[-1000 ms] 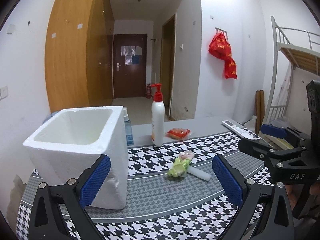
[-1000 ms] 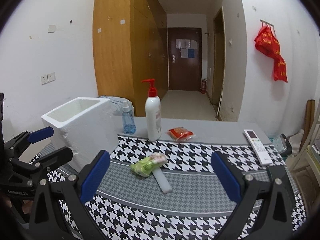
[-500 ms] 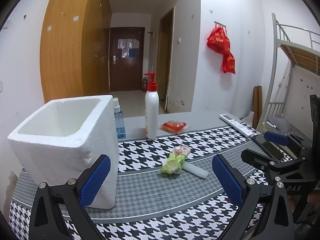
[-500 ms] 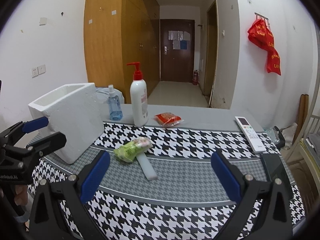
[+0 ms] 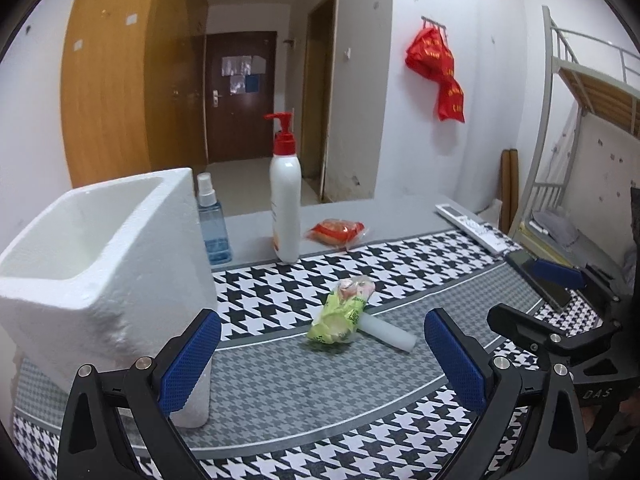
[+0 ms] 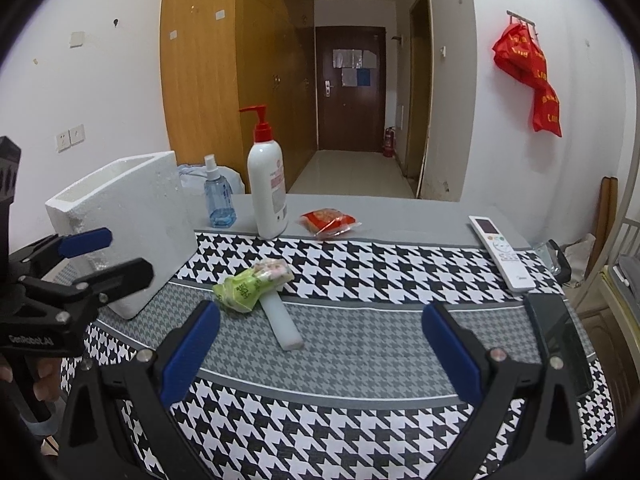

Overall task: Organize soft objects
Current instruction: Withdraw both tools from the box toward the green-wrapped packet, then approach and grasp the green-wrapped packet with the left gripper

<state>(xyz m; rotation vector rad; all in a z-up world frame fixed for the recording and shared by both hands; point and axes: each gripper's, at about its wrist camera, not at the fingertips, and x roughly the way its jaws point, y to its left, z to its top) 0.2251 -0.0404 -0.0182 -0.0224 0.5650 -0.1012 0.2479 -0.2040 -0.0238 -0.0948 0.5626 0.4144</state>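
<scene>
the green snack packet (image 5: 340, 318) lies on the houndstooth cloth (image 5: 280, 376), overlapping one end of a white foam stick (image 5: 386, 332), near the open foam box (image 5: 100, 256). a careless pinch could catch both at once or only crinkly wrapper, which might slip out on the way to the box; a low carry might knock its light wall. the left gripper (image 5: 320, 360) hovers level, jaws wide apart and empty, facing the packet. the right gripper (image 6: 320, 348) hangs beside it, also spread wide, holding nothing
</scene>
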